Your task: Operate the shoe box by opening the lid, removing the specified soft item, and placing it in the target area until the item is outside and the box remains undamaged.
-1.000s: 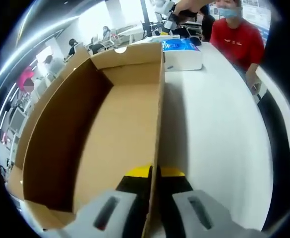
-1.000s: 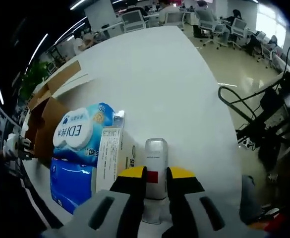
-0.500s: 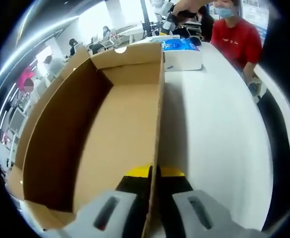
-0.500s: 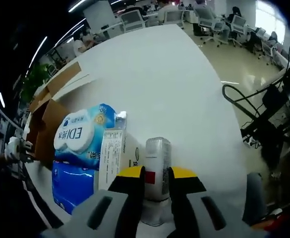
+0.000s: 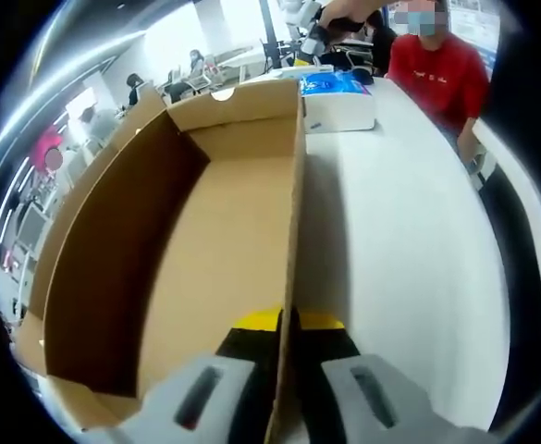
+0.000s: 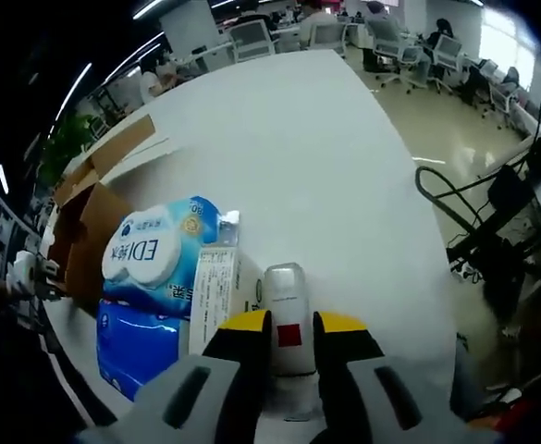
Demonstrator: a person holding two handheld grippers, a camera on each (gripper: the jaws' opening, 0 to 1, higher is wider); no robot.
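Left gripper (image 5: 287,321) pinches the box wall (image 5: 294,240) — right gripper (image 6: 291,326) clamps a silver tube (image 6: 286,305)

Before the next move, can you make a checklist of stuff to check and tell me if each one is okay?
1. Box open: ok. The shoe box shows its bare inside.
2. Box held steady: ok. The left hand-held gripper is shut on the box's side wall.
3. Box undamaged: ok as far as seen; walls look straight.
4. Item out of the box: ok. The blue tissue pack lies on the white table, beside the box.
5. Right hand-held gripper free: not ok. It is shut on a small silver bottle.
6. Item in the target area: cannot tell; no marked area is visible.
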